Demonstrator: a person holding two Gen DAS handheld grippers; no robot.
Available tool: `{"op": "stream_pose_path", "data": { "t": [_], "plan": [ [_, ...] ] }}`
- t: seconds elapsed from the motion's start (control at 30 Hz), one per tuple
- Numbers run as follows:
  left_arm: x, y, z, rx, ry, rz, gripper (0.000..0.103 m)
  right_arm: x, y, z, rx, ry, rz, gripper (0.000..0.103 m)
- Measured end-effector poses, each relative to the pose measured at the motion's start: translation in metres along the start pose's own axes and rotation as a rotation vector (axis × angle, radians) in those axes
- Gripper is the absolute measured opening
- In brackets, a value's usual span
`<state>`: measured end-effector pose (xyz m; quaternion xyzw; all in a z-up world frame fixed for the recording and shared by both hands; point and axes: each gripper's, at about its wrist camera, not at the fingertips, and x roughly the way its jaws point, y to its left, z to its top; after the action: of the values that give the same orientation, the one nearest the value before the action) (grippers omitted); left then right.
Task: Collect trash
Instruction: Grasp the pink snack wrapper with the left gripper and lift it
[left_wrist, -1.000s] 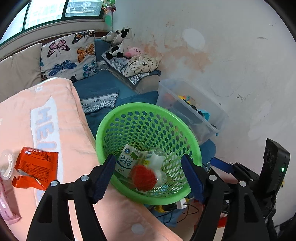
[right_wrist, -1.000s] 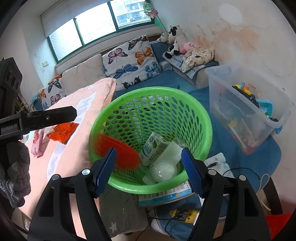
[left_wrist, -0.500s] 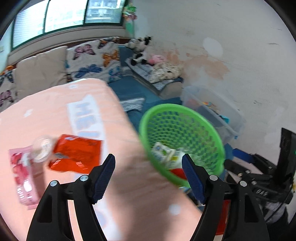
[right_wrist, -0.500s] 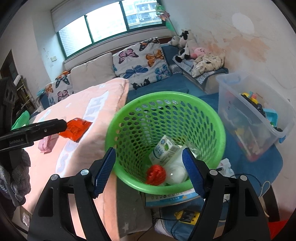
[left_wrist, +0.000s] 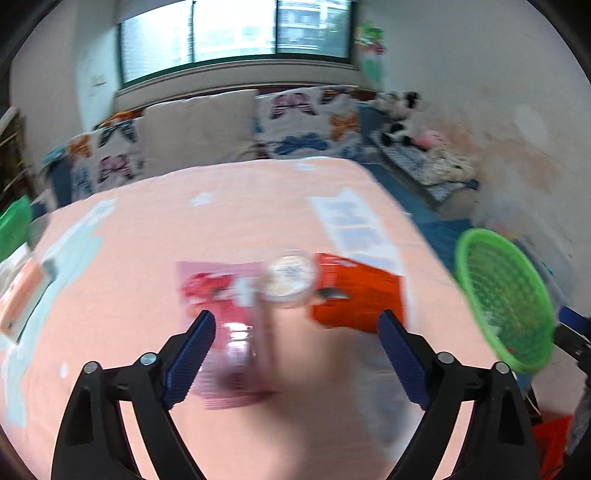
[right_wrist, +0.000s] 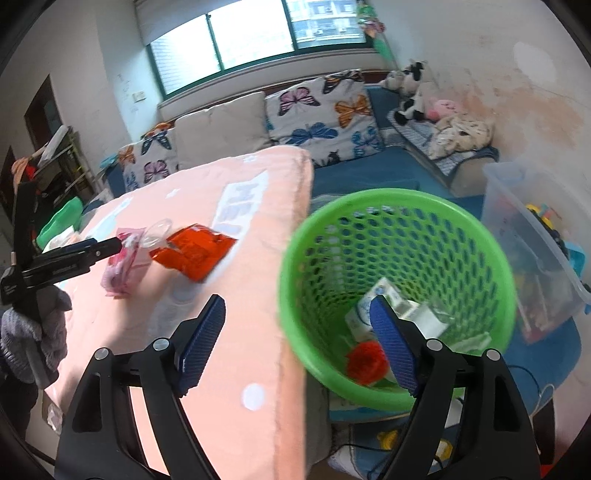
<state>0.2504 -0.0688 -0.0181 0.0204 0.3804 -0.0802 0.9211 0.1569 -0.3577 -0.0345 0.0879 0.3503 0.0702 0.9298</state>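
On the pink bed cover (left_wrist: 155, 266) lie a pink wrapper (left_wrist: 221, 306), a clear plastic lid (left_wrist: 290, 277) and an orange wrapper (left_wrist: 358, 299). My left gripper (left_wrist: 295, 347) is open and empty just in front of them; it also shows in the right wrist view (right_wrist: 110, 245), beside the pink wrapper (right_wrist: 122, 266). The green basket (right_wrist: 491, 266) stands beside the bed and holds a milk carton (right_wrist: 360, 310), a red crumpled ball (right_wrist: 365, 362) and white trash. My right gripper (right_wrist: 299, 332) is open and empty, over the bed edge and the basket rim.
A clear storage box (right_wrist: 535, 236) with toys stands right of the basket. Butterfly cushions (right_wrist: 317, 107) and stuffed toys (right_wrist: 413, 92) line the back. Cables and papers lie on the floor under the basket. A green bag (left_wrist: 14, 225) is at the bed's far left.
My left gripper has swung left from above the basket to the wrappers on the bed. The red ball dropped into the basket. My right gripper has shifted left toward the bed edge.
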Motion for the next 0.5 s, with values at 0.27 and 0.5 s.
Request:
{"op": "stream_pose_path", "data": {
  "t": [0.27, 0.5],
  "plan": [
    [0.031, 0.044, -0.006, -0.055, 0.085, 0.046, 0.091, 0.029, 0.043, 0.016, -0.11, 0.037, 0.06, 0.088],
    [0.05, 0.059, -0.009, -0.095, 0.129, 0.006, 0.091, 0.064, 0.071, 0.031, -0.198, 0.085, 0.112, 0.089]
  ]
}}
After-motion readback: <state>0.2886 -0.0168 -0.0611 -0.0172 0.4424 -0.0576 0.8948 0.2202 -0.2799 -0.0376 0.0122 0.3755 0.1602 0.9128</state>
